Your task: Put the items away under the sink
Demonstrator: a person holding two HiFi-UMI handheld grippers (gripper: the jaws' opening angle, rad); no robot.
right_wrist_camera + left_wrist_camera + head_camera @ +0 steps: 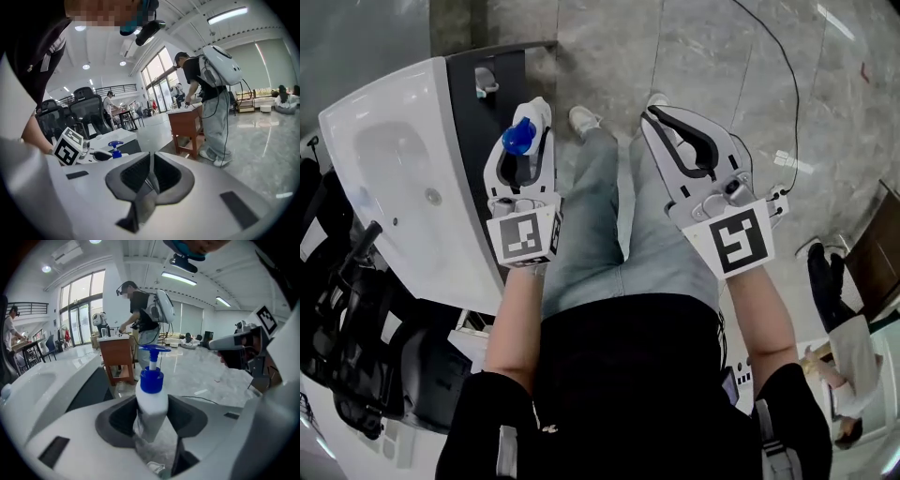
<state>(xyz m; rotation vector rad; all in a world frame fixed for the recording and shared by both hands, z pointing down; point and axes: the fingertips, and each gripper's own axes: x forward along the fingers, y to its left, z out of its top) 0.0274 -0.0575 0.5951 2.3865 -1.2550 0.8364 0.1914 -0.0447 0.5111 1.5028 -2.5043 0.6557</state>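
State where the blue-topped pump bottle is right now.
The pump bottle is left of centre in the head view, clamped in the left gripper, just right of the white sink.

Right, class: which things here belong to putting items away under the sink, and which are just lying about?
Job in hand:
pump bottle, held in the left gripper
sink
right gripper, jaws shut, empty

Lying about:
office chairs
floor cable
wooden table

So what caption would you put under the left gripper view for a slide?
Left gripper clamps a white, blue-topped pump bottle in mid-air, with a white sink to its left.
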